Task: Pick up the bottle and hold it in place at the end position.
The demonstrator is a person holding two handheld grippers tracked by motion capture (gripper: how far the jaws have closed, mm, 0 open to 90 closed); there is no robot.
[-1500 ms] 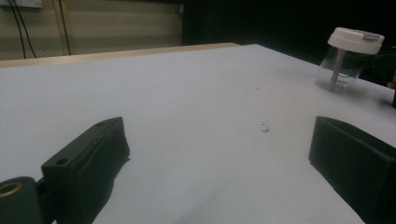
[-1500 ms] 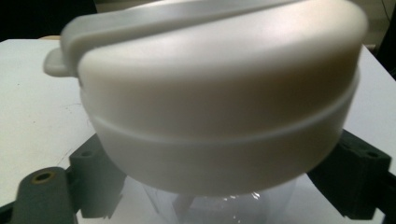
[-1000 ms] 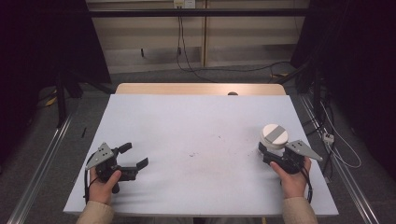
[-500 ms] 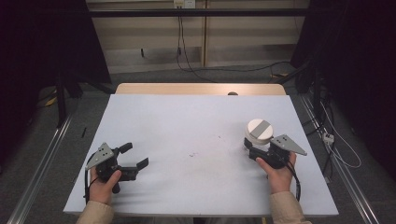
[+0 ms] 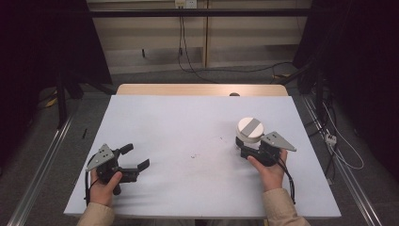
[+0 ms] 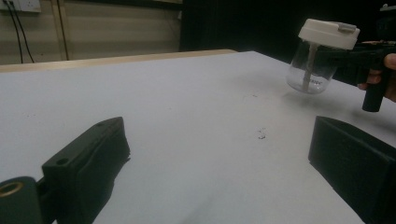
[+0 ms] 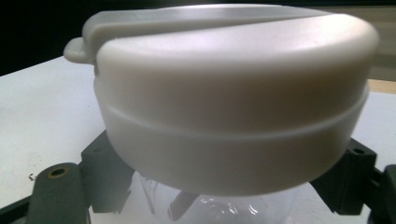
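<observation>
A clear jar [image 5: 250,129] with a white lid and a grey flap hangs just above the white table [image 5: 188,122], right of the middle. My right gripper [image 5: 243,144] is shut on its glass body below the lid, and a hand holds the gripper from the near side. In the right gripper view the lid [image 7: 233,102] looms close, with a black jaw on each side of the jar. My left gripper [image 5: 136,156] rests at the front left, open, with nothing between its jaws [image 6: 224,154]. From there the jar [image 6: 322,56] shows at the upper right.
A few dark specks [image 5: 194,155] mark the table's middle. A wooden strip [image 5: 202,89] runs along the far edge with a small dark knob [image 5: 234,94] on it. Metal rails [image 5: 42,169] and cables [image 5: 343,155] lie on the floor at both sides.
My right gripper has carried the jar leftward, toward the middle of the table. The left gripper has stayed where it was, still open.
</observation>
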